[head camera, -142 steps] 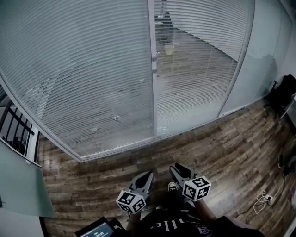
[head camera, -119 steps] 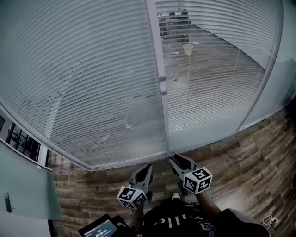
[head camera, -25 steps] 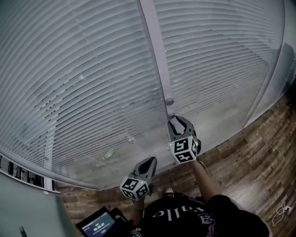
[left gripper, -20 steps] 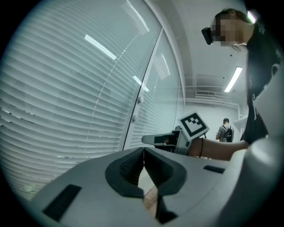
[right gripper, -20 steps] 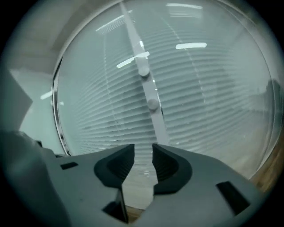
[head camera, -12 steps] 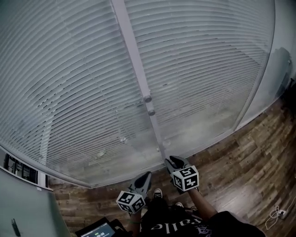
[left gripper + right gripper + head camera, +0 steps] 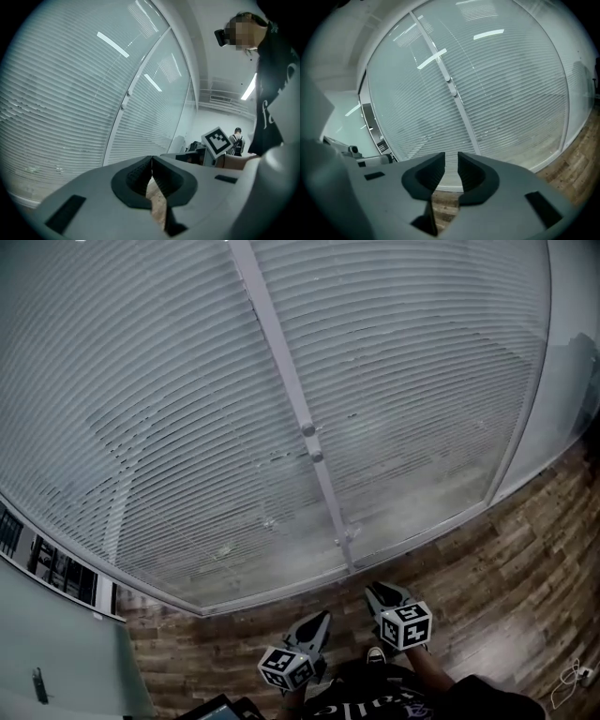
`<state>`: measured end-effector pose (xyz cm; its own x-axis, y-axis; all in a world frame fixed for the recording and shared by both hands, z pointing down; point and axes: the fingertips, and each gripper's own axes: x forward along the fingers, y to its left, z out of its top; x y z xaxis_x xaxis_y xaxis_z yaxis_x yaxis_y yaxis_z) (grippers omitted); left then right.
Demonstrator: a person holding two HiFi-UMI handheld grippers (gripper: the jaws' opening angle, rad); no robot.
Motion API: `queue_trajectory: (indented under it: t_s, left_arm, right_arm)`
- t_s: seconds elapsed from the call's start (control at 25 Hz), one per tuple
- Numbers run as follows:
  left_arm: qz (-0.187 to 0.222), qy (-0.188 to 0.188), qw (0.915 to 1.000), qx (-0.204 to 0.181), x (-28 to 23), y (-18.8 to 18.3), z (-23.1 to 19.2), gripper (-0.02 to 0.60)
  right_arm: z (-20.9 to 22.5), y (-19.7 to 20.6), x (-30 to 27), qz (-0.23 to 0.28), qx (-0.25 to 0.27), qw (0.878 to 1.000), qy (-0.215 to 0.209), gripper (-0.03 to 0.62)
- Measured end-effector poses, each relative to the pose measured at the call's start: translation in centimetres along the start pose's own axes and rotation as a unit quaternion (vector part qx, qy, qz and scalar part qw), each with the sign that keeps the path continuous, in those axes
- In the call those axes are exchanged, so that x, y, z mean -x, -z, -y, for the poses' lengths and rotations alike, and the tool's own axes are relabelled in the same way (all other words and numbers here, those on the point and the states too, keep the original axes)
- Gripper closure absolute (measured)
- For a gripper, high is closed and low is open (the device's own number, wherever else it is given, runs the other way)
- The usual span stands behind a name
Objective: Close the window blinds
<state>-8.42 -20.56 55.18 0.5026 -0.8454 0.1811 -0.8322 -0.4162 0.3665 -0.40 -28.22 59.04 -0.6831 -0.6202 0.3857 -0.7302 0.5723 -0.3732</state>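
Observation:
White slatted blinds cover both glass panels, the left blinds [image 7: 159, 427] and the right blinds [image 7: 422, 381], and their slats lie flat so nothing shows through. Two small knobs [image 7: 307, 429] sit on the grey mullion [image 7: 281, 362] between the panels; the same knobs [image 7: 449, 80] show in the right gripper view. My left gripper [image 7: 323, 617] hangs low over the floor, far below the knobs, its jaws touching at the tips [image 7: 152, 159]. My right gripper [image 7: 377, 589] is beside it, apart from the glass, with a narrow gap between its jaws [image 7: 451, 155] and nothing in it.
Wood-plank floor [image 7: 487, 559] runs along the foot of the glass wall. A frosted door [image 7: 56, 643] with a handle stands at the lower left. A cable [image 7: 567, 681] lies at the bottom right. Another person [image 7: 237, 139] stands far off in the left gripper view.
The right panel's slats, see-through at first, now look shut. My right gripper was up at the knobs a second ago and has dropped to waist height beside the left one.

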Motion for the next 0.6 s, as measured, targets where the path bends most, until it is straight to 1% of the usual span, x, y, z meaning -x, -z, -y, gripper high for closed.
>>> queue_trajectory:
  t_s: [0.08,0.16,0.32,0.4,0.48,0.6]
  left_arm:
    - [0.003,0.0,1.0,-0.005,1.5,0.1,0.7,0.575]
    - [0.009,0.001,0.9999,-0.011,3.4,0.0,1.5,0.575]
    - [0.03,-0.002,0.9993,-0.021,9.2,0.8,3.2,0.575]
    - [0.037,-0.003,0.9991,-0.02,13.3,2.2,4.5,0.575]
    - [0.036,-0.003,0.9992,-0.018,17.7,4.4,6.0,0.575]
    - [0.028,-0.004,0.9996,-0.001,23.2,8.1,7.6,0.575]
  right_arm:
    - [-0.6,1.0,1.0,-0.003,-0.005,1.0,0.008,0.497]
    - [-1.9,1.6,2.2,0.002,-0.01,1.0,0.004,0.497]
    - [-6.7,2.9,5.2,0.025,0.004,1.0,-0.007,0.497]
    - [-9.8,4.7,7.4,0.035,0.001,0.999,-0.012,0.497]
    - [-13.0,7.3,10.0,0.042,-0.012,0.999,-0.017,0.497]
    - [-17.0,11.7,13.9,0.036,-0.023,0.999,-0.018,0.497]
